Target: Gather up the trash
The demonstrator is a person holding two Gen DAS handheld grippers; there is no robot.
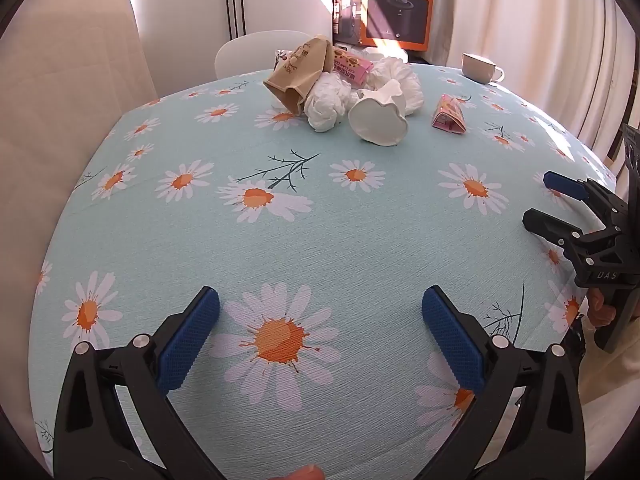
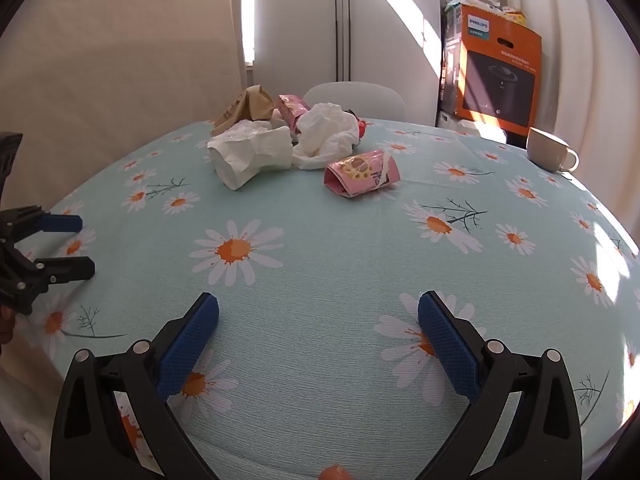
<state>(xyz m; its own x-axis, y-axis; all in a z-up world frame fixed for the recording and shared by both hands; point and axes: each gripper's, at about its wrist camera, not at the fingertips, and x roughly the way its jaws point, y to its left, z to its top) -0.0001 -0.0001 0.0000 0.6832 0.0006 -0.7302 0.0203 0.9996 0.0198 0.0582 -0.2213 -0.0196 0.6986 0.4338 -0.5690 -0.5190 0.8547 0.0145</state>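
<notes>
A heap of trash lies at the far side of the daisy-print table: a brown paper bag (image 1: 298, 70), crumpled white tissues (image 1: 328, 100), a crushed white paper cup (image 1: 378, 114) and a pink wrapper (image 1: 354, 66). A folded pink snack packet (image 1: 448, 116) lies apart to the right of the heap. In the right wrist view the cup (image 2: 250, 154), tissues (image 2: 326, 134) and packet (image 2: 362, 174) show too. My left gripper (image 1: 320, 300) hangs open over the near tablecloth, empty. My right gripper (image 2: 318, 306) is open and empty as well, seen from the side (image 1: 542, 198).
A cream mug (image 1: 478, 68) stands at the table's far right edge (image 2: 550, 150). A white chair (image 1: 256, 50) is behind the table. An orange appliance box (image 1: 398, 4) stands by the curtains. The tablecloth (image 1: 320, 232) drops off at the round table's rim.
</notes>
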